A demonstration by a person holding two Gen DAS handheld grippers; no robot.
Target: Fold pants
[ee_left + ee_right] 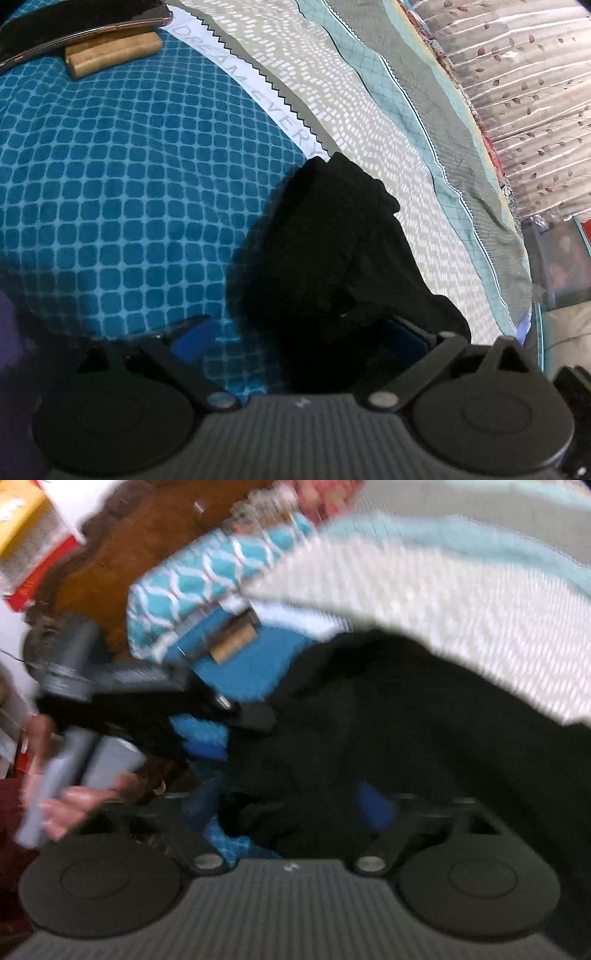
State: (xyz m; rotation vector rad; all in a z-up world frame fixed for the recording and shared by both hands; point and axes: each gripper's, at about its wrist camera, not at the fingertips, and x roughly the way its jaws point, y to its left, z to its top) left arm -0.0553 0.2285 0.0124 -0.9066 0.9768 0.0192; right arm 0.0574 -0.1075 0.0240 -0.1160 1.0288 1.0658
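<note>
My left wrist view is pretty sharp, with soft, even indoor light. The blue checked bedspread (pixel 122 177) reads clean and its grid bulges from the fisheye. The black pants (pixel 332 258) are just a dark blob with no detail and throw a soft shadow to their left. The corners go dark. The curtain (pixel 528 99) at upper right looks a bit washed out. My right wrist view is smeared with motion blur all over, and the hand (pixel 62 794) at lower left is mush.

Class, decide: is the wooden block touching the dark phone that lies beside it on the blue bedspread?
Touching. The left wrist view shows the phone resting across the wooden block, no gap between them.
</note>
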